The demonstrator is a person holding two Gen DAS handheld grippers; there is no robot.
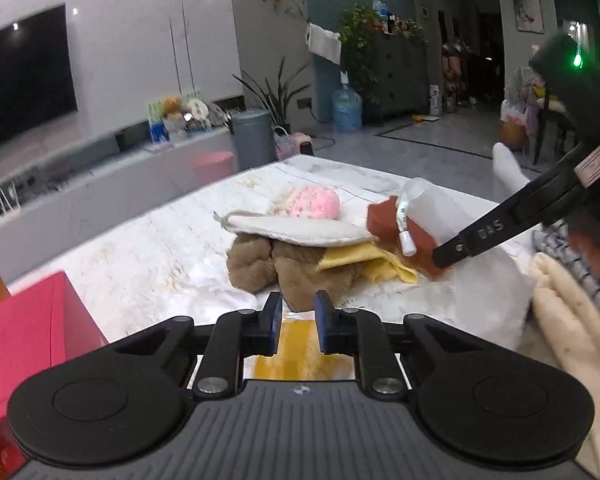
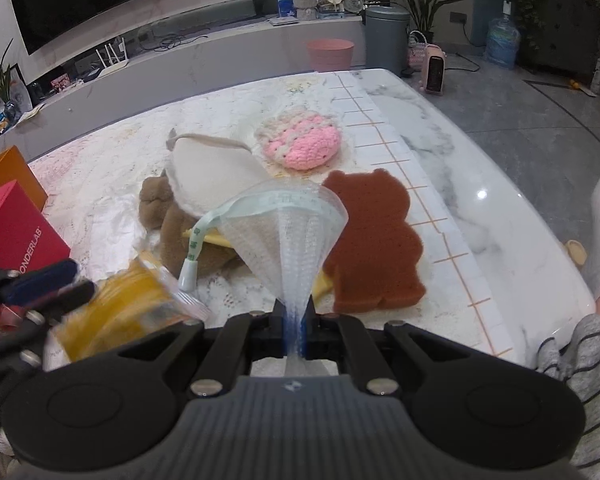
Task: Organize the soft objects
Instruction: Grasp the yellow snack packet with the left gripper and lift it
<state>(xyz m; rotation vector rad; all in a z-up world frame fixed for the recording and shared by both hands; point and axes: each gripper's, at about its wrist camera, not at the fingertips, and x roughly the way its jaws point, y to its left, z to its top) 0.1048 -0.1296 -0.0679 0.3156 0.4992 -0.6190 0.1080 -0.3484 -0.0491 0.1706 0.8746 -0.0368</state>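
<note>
Pinching a clear mesh pouch at its gathered neck, the right gripper has its two pads pressed tight together on the netting, so the pouch fans upward and outward from the fingers; a pale green ribbon drawstring loops off its rim and hangs toward the left. Whether anything sits inside the pouch cannot be told through the mesh.

The left gripper has its fingers narrowed around a clear packet with yellow contents, which shows blurred between the blue pads in both views; the packet hangs just off the near left part of the table.

On the marble table, near its middle, lies a heap of soft things. A brown plush toy is at the bottom, a yellow cloth is tucked partly over it, and a flat cream pad lies on top. A pink and cream crocheted piece rests just behind the heap, toward the far edge. A rust-brown bear-shaped sponge lies flat to the right of the heap, beside the line of small tiles.

At the table's left edge stands a red box, with an orange box behind it; their insides are out of sight.
</note>
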